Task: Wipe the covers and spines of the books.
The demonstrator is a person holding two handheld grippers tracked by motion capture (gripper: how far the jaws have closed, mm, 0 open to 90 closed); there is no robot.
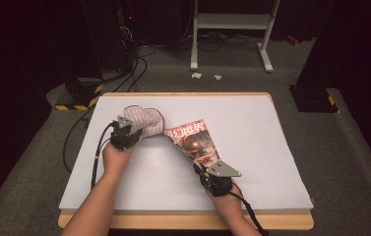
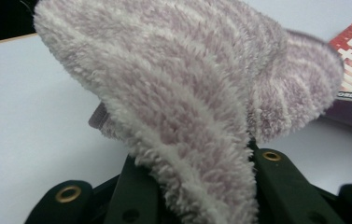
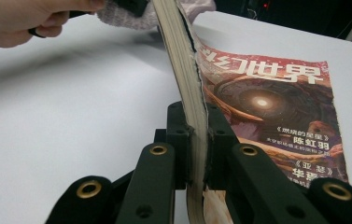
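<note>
On the white surface (image 1: 271, 147), the magazine (image 1: 195, 140) is lifted at its spine edge by the right claw (image 1: 200, 169), clamped on that edge, while the left claw (image 1: 133, 133) is clamped on the fluffy striped cloth (image 1: 146, 120) touching the magazine's far corner.

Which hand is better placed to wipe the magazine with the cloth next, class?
Probably left. The left claw is shut on the fluffy cloth beside the magazine, while the right claw is occupied clamping its edge.
</note>
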